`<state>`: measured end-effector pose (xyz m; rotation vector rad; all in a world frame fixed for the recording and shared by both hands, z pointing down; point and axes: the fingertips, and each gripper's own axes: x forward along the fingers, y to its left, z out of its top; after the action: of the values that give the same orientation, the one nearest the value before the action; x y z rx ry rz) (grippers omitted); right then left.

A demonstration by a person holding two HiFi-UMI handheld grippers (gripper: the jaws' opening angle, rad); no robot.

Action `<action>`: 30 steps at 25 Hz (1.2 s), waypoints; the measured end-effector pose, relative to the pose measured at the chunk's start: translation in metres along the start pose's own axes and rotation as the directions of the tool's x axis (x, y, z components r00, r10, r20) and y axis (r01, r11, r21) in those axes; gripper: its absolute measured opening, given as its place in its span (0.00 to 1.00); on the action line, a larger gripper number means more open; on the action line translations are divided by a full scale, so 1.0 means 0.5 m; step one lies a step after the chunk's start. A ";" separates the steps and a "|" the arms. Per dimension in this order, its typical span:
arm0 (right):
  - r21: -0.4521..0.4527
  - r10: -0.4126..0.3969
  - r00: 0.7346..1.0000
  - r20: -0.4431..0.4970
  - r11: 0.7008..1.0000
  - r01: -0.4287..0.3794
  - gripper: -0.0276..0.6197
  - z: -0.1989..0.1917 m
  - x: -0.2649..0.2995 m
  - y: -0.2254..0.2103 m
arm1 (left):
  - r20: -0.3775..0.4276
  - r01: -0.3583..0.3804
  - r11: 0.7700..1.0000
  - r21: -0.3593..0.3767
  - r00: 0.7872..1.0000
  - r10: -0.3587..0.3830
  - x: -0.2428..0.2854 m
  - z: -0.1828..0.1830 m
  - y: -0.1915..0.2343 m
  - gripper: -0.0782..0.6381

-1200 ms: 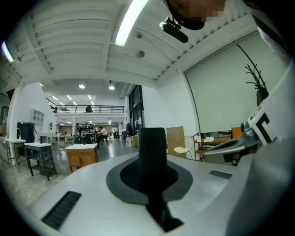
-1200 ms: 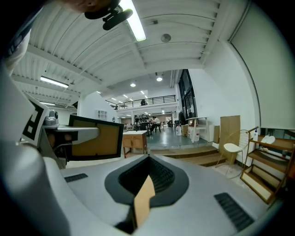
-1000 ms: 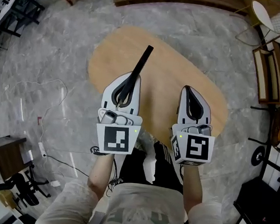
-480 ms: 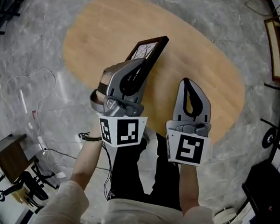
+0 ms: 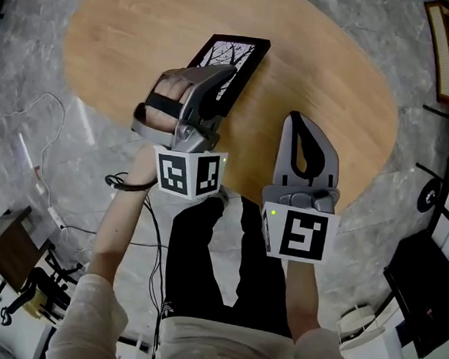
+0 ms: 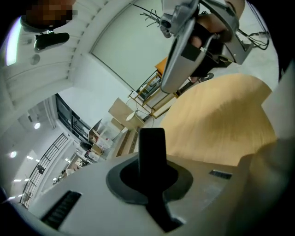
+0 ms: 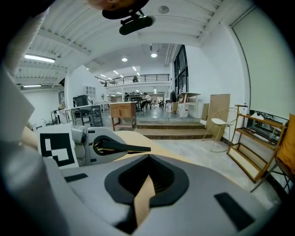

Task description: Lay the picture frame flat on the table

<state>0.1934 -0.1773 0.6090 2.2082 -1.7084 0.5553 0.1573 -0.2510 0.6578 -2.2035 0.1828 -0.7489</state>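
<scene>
While the left gripper [image 5: 226,78] lies rolled onto its side over the oval wooden table [image 5: 128,28], its jaws are clamped on the near edge of the picture frame [image 5: 242,52]. The left hand [image 5: 165,105] grasps the gripper body from the left. In the left gripper view, the frame's black edge stands pinched between the two jaws with no gap beside it. The frame is black, face up and close to level above the middle of the table. Its far end points away from the person. Whether its underside touches the wood cannot be told. Further right, apart from the frame, the right gripper [image 5: 296,122] is held with its tips over the table near the front edge. Its jaws are nearly together, leaving only a thin slit through which the wood shows. Nothing sits between them.
</scene>
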 end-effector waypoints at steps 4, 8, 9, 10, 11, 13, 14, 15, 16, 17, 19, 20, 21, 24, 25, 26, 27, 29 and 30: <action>-0.018 0.009 1.000 -0.028 1.000 -0.009 0.05 -0.025 0.000 -0.003 | -0.019 0.057 0.996 0.066 0.998 -0.056 0.025 -0.013 -0.059 0.14; 0.005 0.030 0.998 -0.047 1.000 -0.030 0.05 -0.041 0.001 -0.004 | -0.048 0.115 0.986 0.119 0.993 -0.110 0.051 -0.030 -0.109 0.14; 0.018 0.041 0.998 -0.051 0.999 -0.040 0.05 -0.046 0.002 -0.004 | -0.054 0.127 0.984 0.125 0.991 -0.121 0.056 -0.034 -0.117 0.14; 0.027 0.048 0.997 -0.055 0.999 -0.047 0.05 -0.050 0.002 -0.005 | -0.059 0.135 0.982 0.130 0.990 -0.128 0.060 -0.036 -0.123 0.14; 0.030 0.052 0.997 -0.060 0.998 -0.050 0.05 -0.055 0.002 -0.009 | -0.063 0.141 0.980 0.137 0.989 -0.134 0.064 -0.037 -0.128 0.14; 0.023 0.051 0.996 -0.074 0.999 -0.049 0.05 -0.065 0.002 -0.018 | -0.072 0.159 0.974 0.158 0.986 -0.149 0.073 -0.037 -0.137 0.14; 0.023 0.050 0.995 -0.081 0.999 -0.049 0.05 -0.070 0.004 -0.021 | -0.081 0.174 0.969 0.175 0.983 -0.162 0.078 -0.037 -0.143 0.14; 0.027 0.052 0.995 -0.089 0.998 -0.050 0.05 -0.074 0.005 -0.024 | -0.092 0.192 0.962 0.196 0.980 -0.177 0.082 -0.038 -0.150 0.14; 0.035 0.057 0.994 -0.095 0.998 -0.054 0.05 -0.078 0.006 -0.025 | -0.102 0.208 0.954 0.218 0.976 -0.190 0.084 -0.039 -0.158 0.14; 0.043 0.064 0.993 -0.098 0.997 -0.060 0.05 -0.080 0.007 -0.024 | -0.110 0.223 0.946 0.234 0.973 -0.202 0.085 -0.040 -0.164 0.14; 0.049 0.075 0.992 -0.101 0.996 -0.070 0.05 -0.081 0.007 -0.020 | -0.123 0.257 0.936 0.241 0.965 -0.234 0.083 -0.042 -0.173 0.16; 0.047 0.078 0.991 -0.104 0.996 -0.074 0.05 -0.081 0.007 -0.018 | -0.131 0.284 0.931 0.230 0.957 -0.260 0.082 -0.044 -0.180 0.17; 0.044 0.080 0.991 -0.107 0.996 -0.076 0.05 -0.082 0.008 -0.016 | -0.145 0.321 0.923 0.213 0.945 -0.295 0.081 -0.048 -0.192 0.21; 0.042 0.086 0.990 -0.109 0.996 -0.082 0.05 -0.087 0.009 -0.014 | -0.186 0.411 0.894 0.176 0.906 -0.380 0.078 -0.056 -0.222 0.31; 0.045 0.089 0.989 -0.116 0.995 -0.085 0.05 -0.090 0.008 -0.013 | -0.192 0.421 0.891 0.171 0.901 -0.389 0.077 -0.057 -0.225 0.31; 0.049 0.094 0.987 -0.127 0.995 -0.088 0.05 -0.094 0.006 -0.011 | -0.196 0.429 0.888 0.163 0.897 -0.397 0.077 -0.057 -0.227 0.33; 0.052 0.100 0.985 -0.139 0.994 -0.094 0.05 -0.098 0.004 -0.010 | -0.200 0.445 0.883 0.148 0.888 -0.414 0.076 -0.057 -0.231 0.34; 0.064 0.114 0.982 -0.153 0.992 -0.105 0.05 -0.104 0.003 -0.007 | -0.210 0.510 0.856 0.085 0.849 -0.485 0.073 -0.056 -0.246 0.39; 0.074 0.122 0.980 -0.154 0.991 -0.112 0.05 -0.106 0.003 -0.005 | -0.212 0.542 0.839 0.046 0.826 -0.522 0.071 -0.054 -0.252 0.44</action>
<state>0.1898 -0.1541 0.6565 2.0539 -1.7673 0.8043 0.1575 -0.1951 0.7791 -2.0904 -0.3943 -1.2496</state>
